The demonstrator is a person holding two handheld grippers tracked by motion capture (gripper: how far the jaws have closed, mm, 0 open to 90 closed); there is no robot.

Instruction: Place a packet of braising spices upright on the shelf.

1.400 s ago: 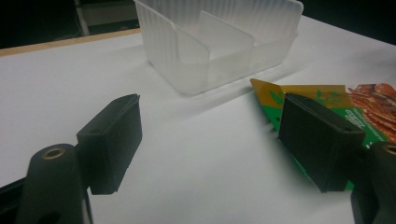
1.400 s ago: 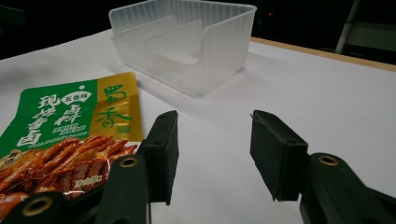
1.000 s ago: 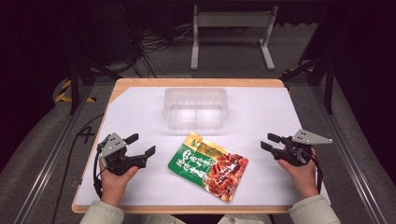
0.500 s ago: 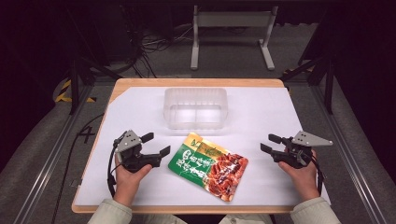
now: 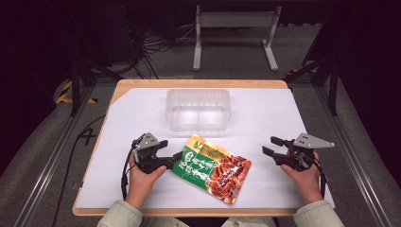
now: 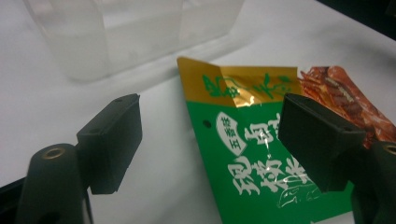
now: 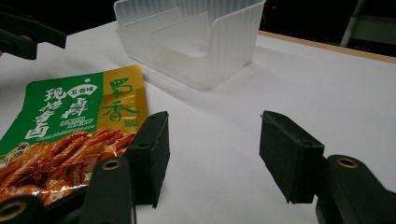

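Observation:
A green, gold and red snack packet point(image 5: 211, 168) lies flat on the white table, front centre. My left gripper point(image 5: 171, 152) is open at the packet's left edge; in the left gripper view its jaws straddle the green corner of the packet point(image 6: 243, 154), one pad point(image 6: 317, 140) above the packet, the other pad point(image 6: 112, 140) over bare table. My right gripper point(image 5: 271, 146) hovers open to the right of the packet, apart from it, with nothing between its jaws point(image 7: 212, 154). A clear plastic bin point(image 5: 198, 109) stands behind the packet.
The bin point(image 7: 196, 39) has an inner divider and looks empty. White sheet point(image 5: 265, 113) covers the wooden table, whose edge point(image 5: 198, 83) shows at the back. Dark floor, cables and a metal stand point(image 5: 234, 28) lie beyond.
My left gripper has moved right across the table until its jaws reach the packet's left edge. The right gripper and the packet have stayed put.

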